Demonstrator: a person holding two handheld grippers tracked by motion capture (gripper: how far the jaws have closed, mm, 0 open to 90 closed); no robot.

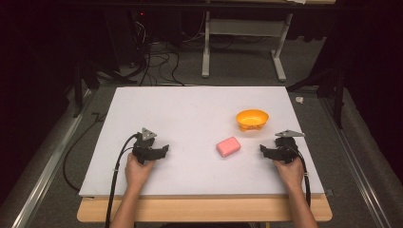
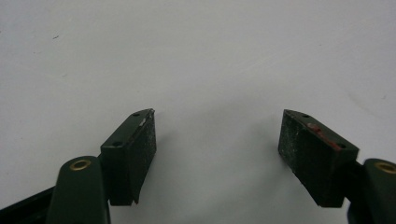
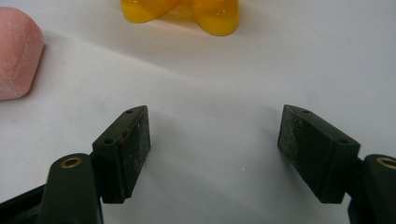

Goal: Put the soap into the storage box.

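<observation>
- a white table (image 1: 190, 109) carries an orange bowl (image 1: 252, 118) and a pink block (image 1: 228, 146); a strip of bare wood shows along its near edge.
- the orange bowl stands right of the table's middle, nearer the right edge than the left; in the right gripper view its feet show at the top (image 3: 187, 11).
- the pink block lies just nearer the near edge than the bowl and a little to its left, apart from it; in the right gripper view it sits at the upper left (image 3: 16, 58).
- the left gripper (image 1: 164, 149), held in the person's left hand (image 1: 139, 170), rests over the table's left half toward the near edge; its jaws stand wide apart with only bare table between them (image 2: 217, 140).
- the right gripper (image 1: 263, 151), in the right hand (image 1: 291, 171), sits near the right edge, well apart from the block; its jaws are spread wide with nothing between them (image 3: 215, 140).
- a black cable (image 1: 116, 175) trails from the left gripper over the near edge.
</observation>
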